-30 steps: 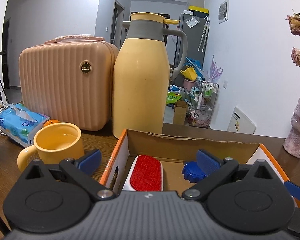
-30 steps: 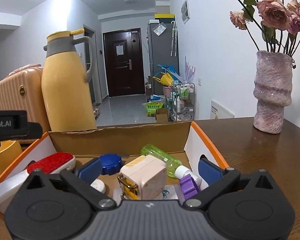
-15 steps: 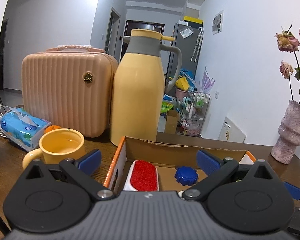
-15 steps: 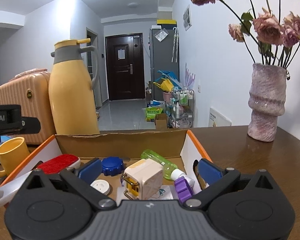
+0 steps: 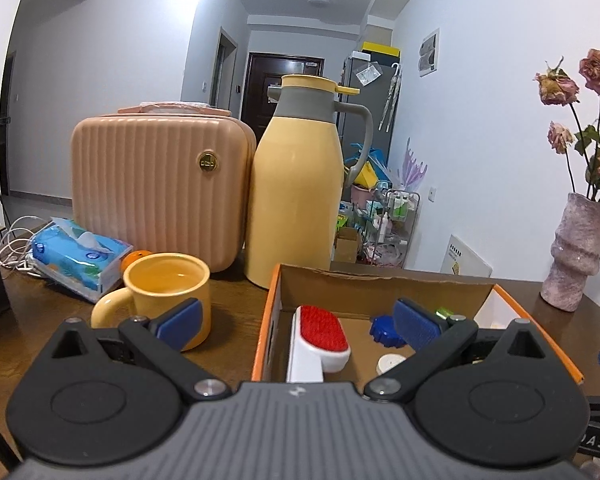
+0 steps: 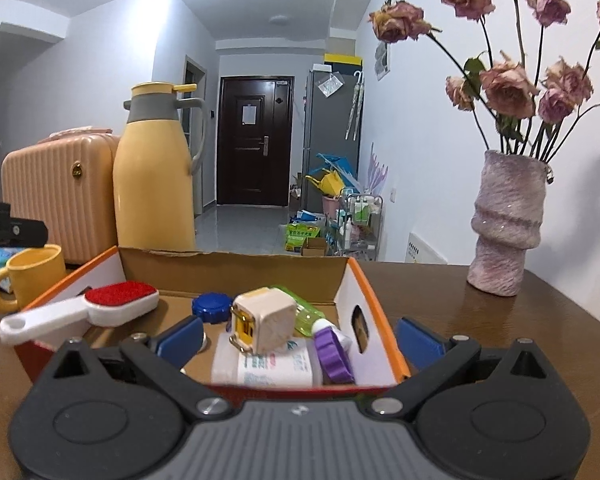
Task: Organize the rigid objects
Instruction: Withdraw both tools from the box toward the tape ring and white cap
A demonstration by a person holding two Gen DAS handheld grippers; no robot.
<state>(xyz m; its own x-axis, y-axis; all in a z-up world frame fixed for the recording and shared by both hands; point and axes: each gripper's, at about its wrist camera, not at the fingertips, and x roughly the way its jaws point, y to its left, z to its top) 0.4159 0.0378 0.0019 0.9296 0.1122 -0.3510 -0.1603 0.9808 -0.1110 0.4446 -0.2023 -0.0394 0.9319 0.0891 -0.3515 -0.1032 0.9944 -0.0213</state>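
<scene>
Readable writing is thin: only "DAS" [image 5: 597, 442] on the gear at the left view's bottom right edge; the white bottle [image 6: 262, 367] label is too blurry. Compared with a second ago both cameras sit higher and further back, so more of the cardboard box [image 6: 236, 266] shows. Left gripper [image 5: 296, 322] and right gripper [image 6: 299, 334] are both spread wide, holding nothing. The lint brush [image 6: 82, 312] lies in the box (handle over the rim). Only the right view shows the charger plug [image 6: 263, 319]; only the left shows the whole tissue pack [image 5: 80, 254].
</scene>
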